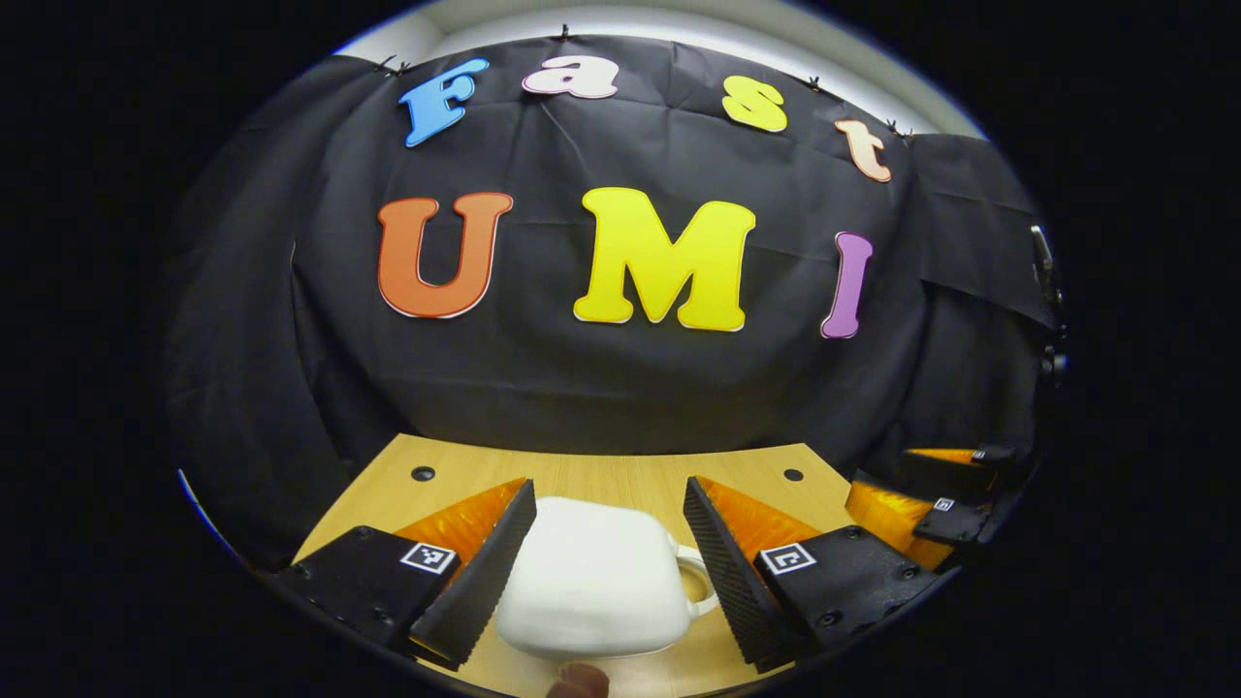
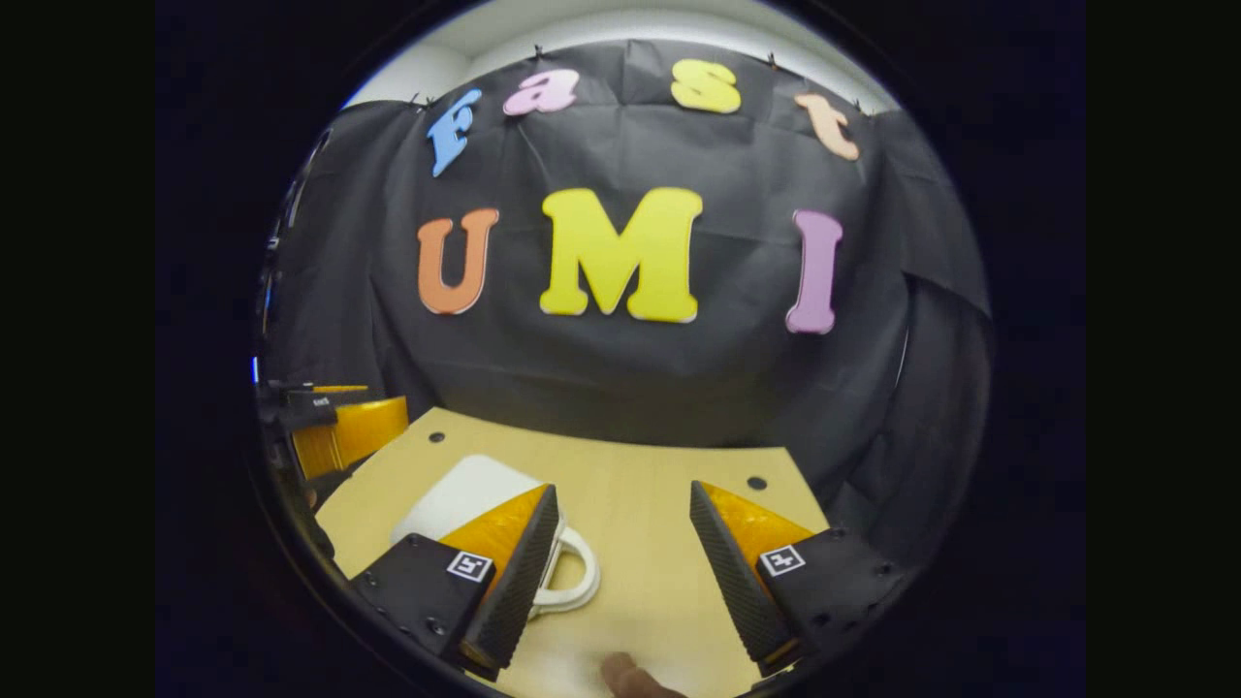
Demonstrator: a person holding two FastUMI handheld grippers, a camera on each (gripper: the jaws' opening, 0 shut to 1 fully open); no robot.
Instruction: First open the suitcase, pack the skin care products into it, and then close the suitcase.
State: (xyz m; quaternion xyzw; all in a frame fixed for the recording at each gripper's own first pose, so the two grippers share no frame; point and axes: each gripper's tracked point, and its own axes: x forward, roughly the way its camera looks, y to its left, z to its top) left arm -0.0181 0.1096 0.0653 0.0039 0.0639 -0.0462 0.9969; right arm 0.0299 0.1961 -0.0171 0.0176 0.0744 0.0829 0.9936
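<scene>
Suitcase: white suitcase (image 1: 591, 577) lies closed on the wooden table (image 1: 601, 475).
Left gripper (image 1: 609, 557): fingers apart, straddling it.
Right gripper (image 2: 620, 553): fingers apart, beside the handle (image 2: 572, 572).
Advice: steady the body, lift the lid's edge.

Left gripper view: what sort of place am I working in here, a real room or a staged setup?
Most likely a staged recording booth, not a lived-in room: a black cloth wall hangs behind a bare wooden table with holes in its top, and a small white suitcase lies between the open left claw fingers.
</scene>
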